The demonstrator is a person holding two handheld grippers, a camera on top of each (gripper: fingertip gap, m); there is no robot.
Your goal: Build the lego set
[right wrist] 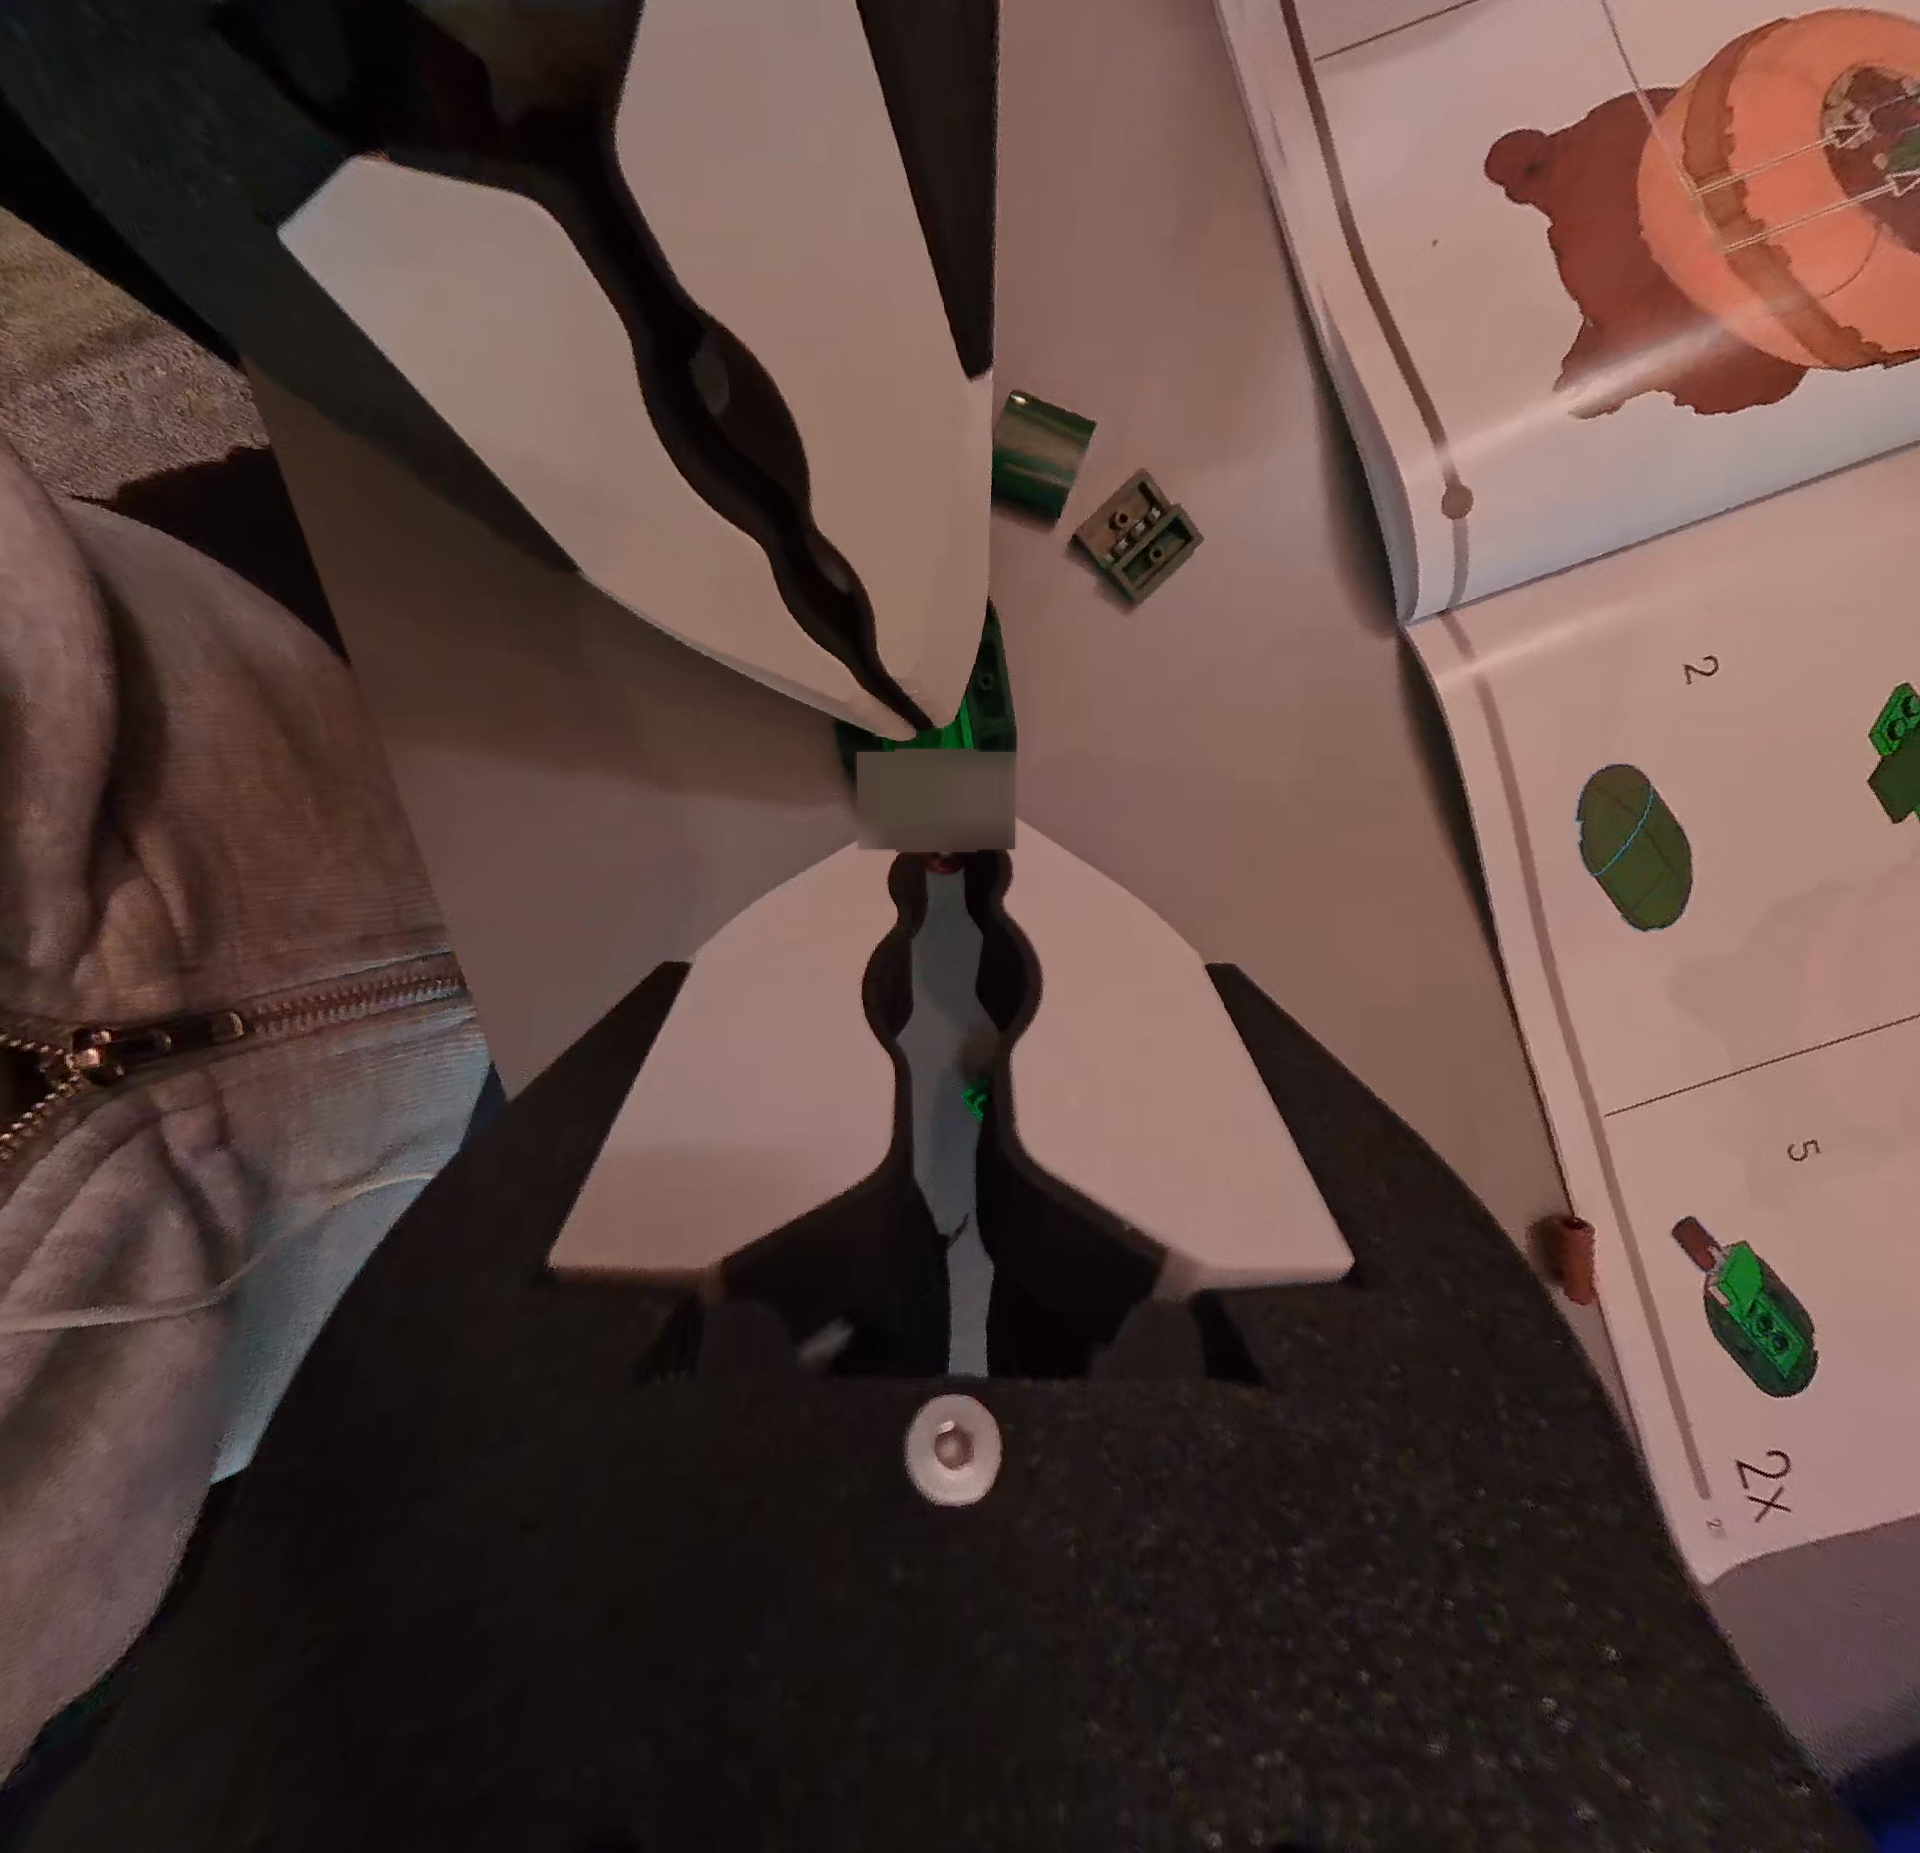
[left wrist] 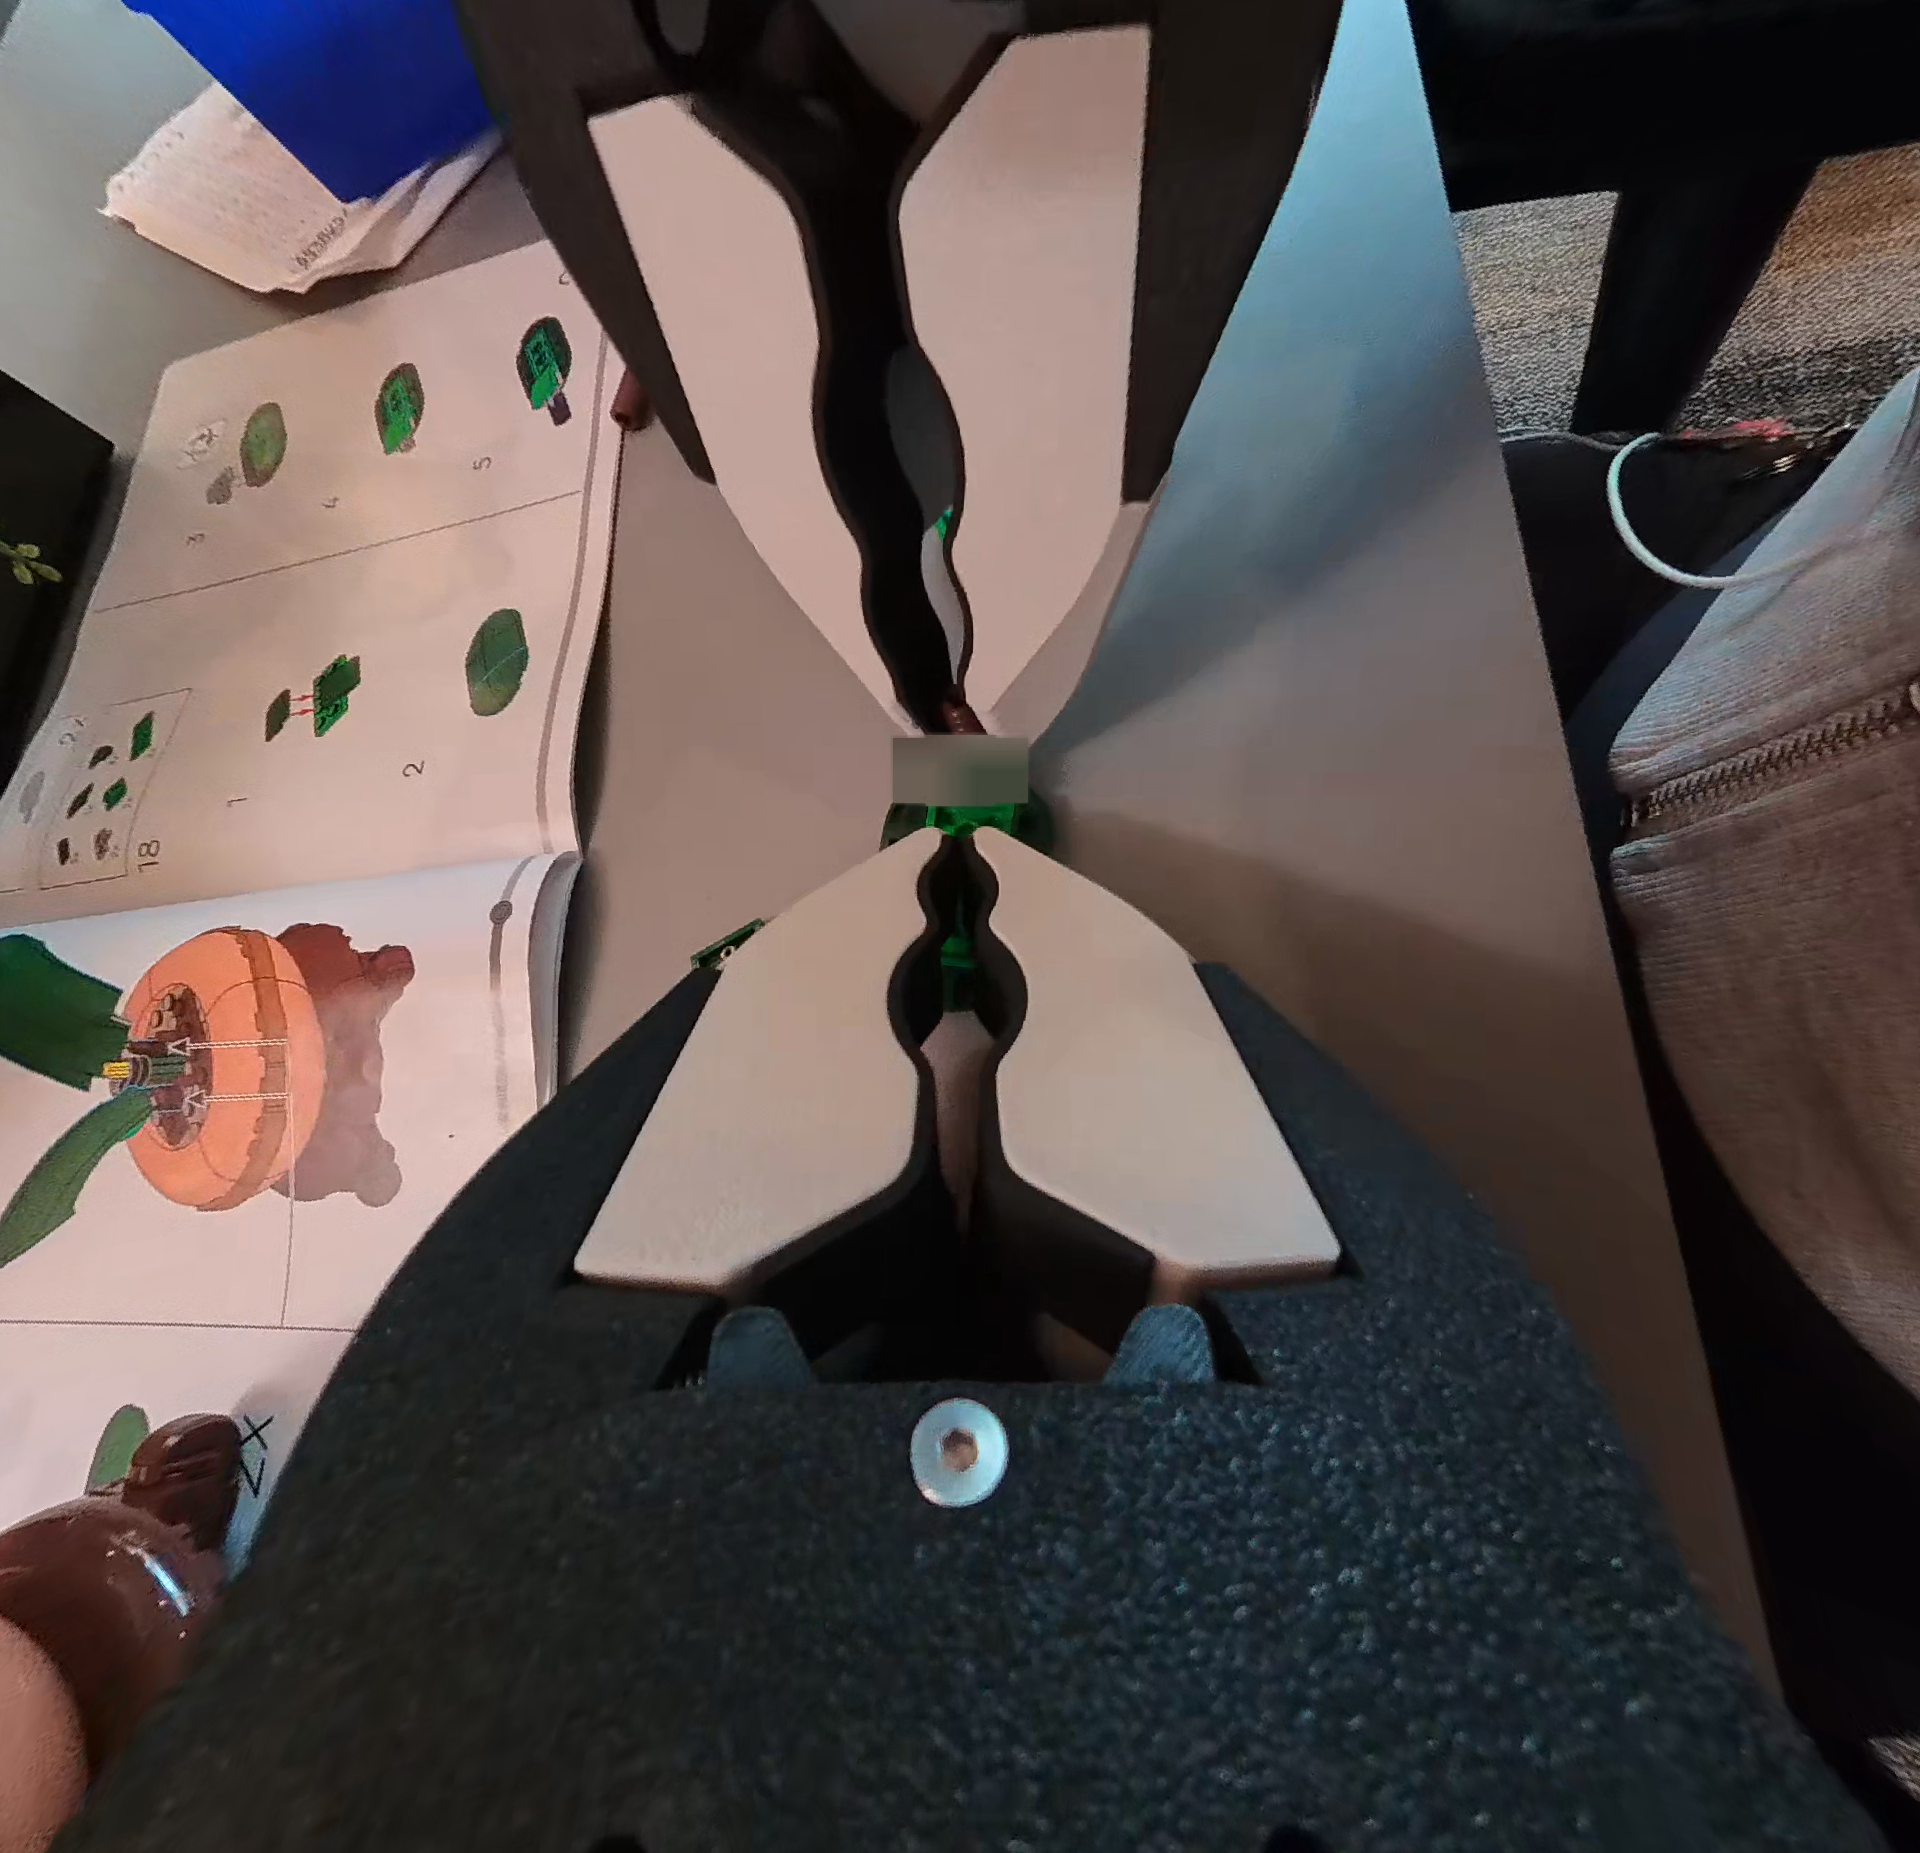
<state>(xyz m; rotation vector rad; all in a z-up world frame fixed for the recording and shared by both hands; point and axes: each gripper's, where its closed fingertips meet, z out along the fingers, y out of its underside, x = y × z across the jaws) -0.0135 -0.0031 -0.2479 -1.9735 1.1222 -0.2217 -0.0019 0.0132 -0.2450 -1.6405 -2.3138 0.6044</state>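
My left gripper is shut on a small green lego piece. My right gripper is shut on a tiny brown piece. The two grippers meet tip to tip above the grey table, and a blurred patch covers the spot where the two pieces meet. In the left wrist view the right gripper comes down from the top with the brown piece. In the right wrist view the left gripper comes in from the upper left with the green piece.
An open instruction booklet lies beside the grippers and also shows in the right wrist view. A curved dark green piece and a green plate lie loose. A brown cylinder and brown parts rest on the booklet. A person's grey zipped garment is close. Left and right tips are no more than a few centimetres apart.
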